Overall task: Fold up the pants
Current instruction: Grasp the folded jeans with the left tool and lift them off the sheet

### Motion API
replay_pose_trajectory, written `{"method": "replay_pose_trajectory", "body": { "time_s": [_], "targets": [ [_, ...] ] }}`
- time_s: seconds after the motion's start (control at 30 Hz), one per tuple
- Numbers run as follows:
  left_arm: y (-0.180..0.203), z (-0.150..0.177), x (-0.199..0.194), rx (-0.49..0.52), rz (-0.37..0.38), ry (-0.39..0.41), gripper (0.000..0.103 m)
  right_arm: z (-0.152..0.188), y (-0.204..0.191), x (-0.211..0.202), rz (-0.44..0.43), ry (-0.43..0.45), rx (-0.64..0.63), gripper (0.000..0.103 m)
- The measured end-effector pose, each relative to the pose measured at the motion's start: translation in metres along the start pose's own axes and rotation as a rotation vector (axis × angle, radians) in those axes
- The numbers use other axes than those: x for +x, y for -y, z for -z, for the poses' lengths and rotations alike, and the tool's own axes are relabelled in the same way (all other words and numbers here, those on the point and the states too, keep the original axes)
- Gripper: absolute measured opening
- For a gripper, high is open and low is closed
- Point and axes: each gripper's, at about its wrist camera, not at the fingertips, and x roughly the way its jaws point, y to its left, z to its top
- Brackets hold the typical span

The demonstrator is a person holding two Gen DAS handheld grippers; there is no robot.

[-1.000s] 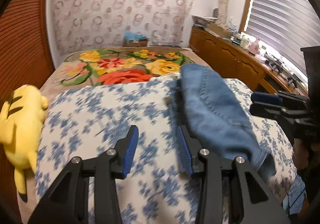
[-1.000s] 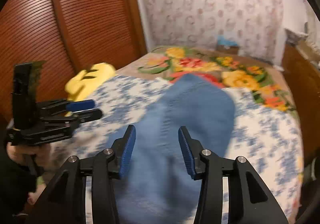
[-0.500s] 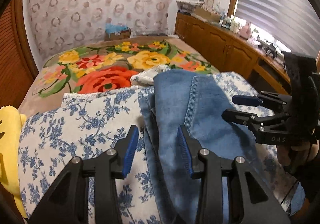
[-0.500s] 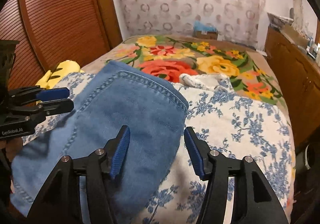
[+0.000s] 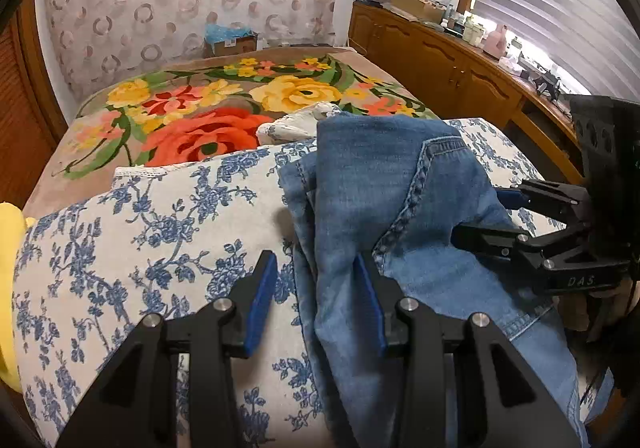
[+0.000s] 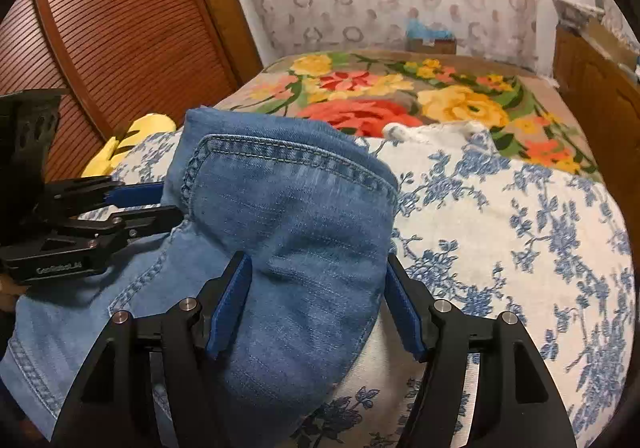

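Two grippers are down over the jeans now, where a second ago both hung higher and further back, with the denim blurred in motion under us. Our right gripper has just been opening: its jaws stand wide, with the folded hump of denim lying between them, and neither pad visibly presses the cloth. We read that as a release, the fold having been laid down. Our left gripper has kept a narrow gap throughout; its fingers straddle the left edge of the jeans, and we cannot tell whether the right pad bears on the cloth or merely lies against it.

The jeans lie bunched on the blue-flowered quilt at the near end of the bed, one layer turned over another, the stitched seam on top. A yellow plush sits beyond them by the wall.

We judge the fold rough, not flat: the hump wants smoothing before another fold is made.
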Motion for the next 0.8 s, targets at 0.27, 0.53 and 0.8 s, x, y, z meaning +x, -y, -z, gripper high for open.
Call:
{"method": "replay_pose_trajectory", "body": {
  "time_s": [0.27, 0.53, 0.8],
  "targets": [
    [-0.012, -0.001, 0.007, -0.044, 0.104, -0.003, 0.030, 0.000, 0.002, -0.002, -0.070, -0.003, 0.020, 0.042],
    [-0.005, 0.009, -0.003, -0.030, 0.181, -0.010, 0.008, -0.009, -0.025, -0.036, -0.059, 0.050, -0.056, 0.017],
    [-0.023, 0.032, -0.081, -0.078, 0.155, 0.112, 0.007, -0.034, -0.099, -0.079, -0.081, 0.128, -0.180, 0.015]
  ]
}}
